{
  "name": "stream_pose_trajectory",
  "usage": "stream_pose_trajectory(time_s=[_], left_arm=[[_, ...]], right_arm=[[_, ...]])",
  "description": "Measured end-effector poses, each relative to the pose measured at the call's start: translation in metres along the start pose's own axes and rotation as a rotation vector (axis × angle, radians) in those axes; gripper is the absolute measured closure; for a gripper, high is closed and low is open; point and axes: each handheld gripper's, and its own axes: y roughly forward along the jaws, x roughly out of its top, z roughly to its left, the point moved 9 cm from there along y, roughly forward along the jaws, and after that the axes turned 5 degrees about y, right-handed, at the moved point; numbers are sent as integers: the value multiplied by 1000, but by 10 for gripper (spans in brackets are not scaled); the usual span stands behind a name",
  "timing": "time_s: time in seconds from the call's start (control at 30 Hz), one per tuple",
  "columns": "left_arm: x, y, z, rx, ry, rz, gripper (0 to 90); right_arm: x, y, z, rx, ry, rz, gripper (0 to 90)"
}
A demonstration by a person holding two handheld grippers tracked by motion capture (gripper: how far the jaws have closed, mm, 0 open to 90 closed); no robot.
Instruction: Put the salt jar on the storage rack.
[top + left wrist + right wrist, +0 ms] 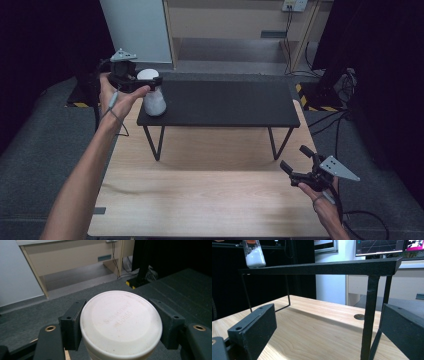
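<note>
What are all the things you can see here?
Seasoning bottle: one, white with a white lid, on the left end of the black shelf, jaws on either side of its lid.
Black shelf: one, black top on thin black legs, standing on the wooden table.
Wooden table: one, light wood, under the shelf.
Left gripper: one, black, around the bottle's lid.
Right gripper: one, black, open, above the table's right edge.
Person's arms: two, coming in from the bottom of the high view.

White bottle point(154, 97), black shelf point(225, 105), pale-wood table point(210, 195)
</note>
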Motion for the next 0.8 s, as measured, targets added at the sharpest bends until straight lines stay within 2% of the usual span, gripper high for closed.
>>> stream_pose_trajectory(time_s=[0.03,0.07,0.1,0.17,0.23,0.37,0.53,0.7,0.8], left_arm=[[-1,1,2,-22,-32,1,258],[-1,0,3,-14,-35,11,191],[-1,0,3,-6,-15,22,140],[-3,-4,6,-29,-37,-1,101],[-2,-9,6,-38,-40,-23,100],[10,-25,3,-32,13,-22,82],[22,-51,-8,-33,83,-38,72],[23,-79,-22,-103,119,-64,72],[18,-95,-31,-139,135,-81,68]], right_arm=[[0,0,0,1,-1,0,11],[0,0,1,1,-2,-1,11],[0,0,1,1,-4,-2,11],[0,0,0,1,-2,-2,11],[0,0,0,1,0,-1,11],[1,0,1,3,-3,-1,11],[1,0,1,3,-2,-4,11],[1,1,2,9,-3,0,11],[1,2,3,13,-5,1,11]])
